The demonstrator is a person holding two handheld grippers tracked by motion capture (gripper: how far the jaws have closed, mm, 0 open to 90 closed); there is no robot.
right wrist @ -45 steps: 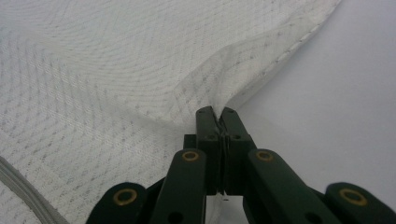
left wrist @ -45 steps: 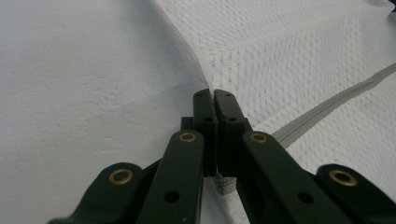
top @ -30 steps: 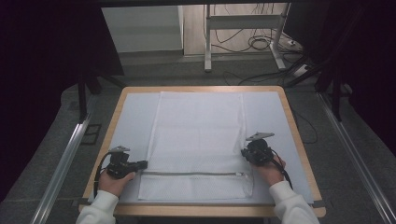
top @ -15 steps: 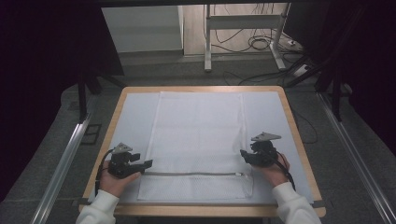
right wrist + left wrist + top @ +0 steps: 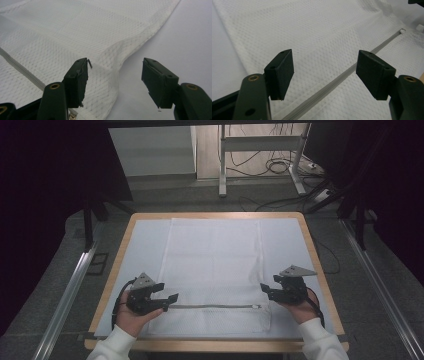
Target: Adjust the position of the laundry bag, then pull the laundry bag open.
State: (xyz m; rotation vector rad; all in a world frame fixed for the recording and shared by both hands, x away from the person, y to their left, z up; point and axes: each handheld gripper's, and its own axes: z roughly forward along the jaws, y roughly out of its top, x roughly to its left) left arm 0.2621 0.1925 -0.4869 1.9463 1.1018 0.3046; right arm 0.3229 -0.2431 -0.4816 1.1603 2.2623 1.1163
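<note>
Hovering just above the near part of a white mesh laundry bag [image 5: 215, 270], both grippers stand with their jaws spread wide and nothing clamped in them; earlier frames are on hand, and both pairs of jaws have just been opening. The left gripper [image 5: 167, 301] sits at the bag's left edge beside the left end of the grey zipper [image 5: 215, 306], and in the left gripper view [image 5: 325, 75] its two black pads are well apart with only mesh and the zipper line showing below the gap, not touching either pad. The right gripper [image 5: 267, 291] is at the bag's right edge, just above the zipper's right end, where the small white pull [image 5: 256, 306] lies. In the right gripper view [image 5: 115, 80] the bag's raised, slightly rumpled side edge passes between the open pads; whether the left pad brushes the mesh I cannot tell. The bag lies flat along the middle of the table [image 5: 320, 270], on a pale blue-grey mat [image 5: 142, 245], its zipper running across near the person's side.
</note>
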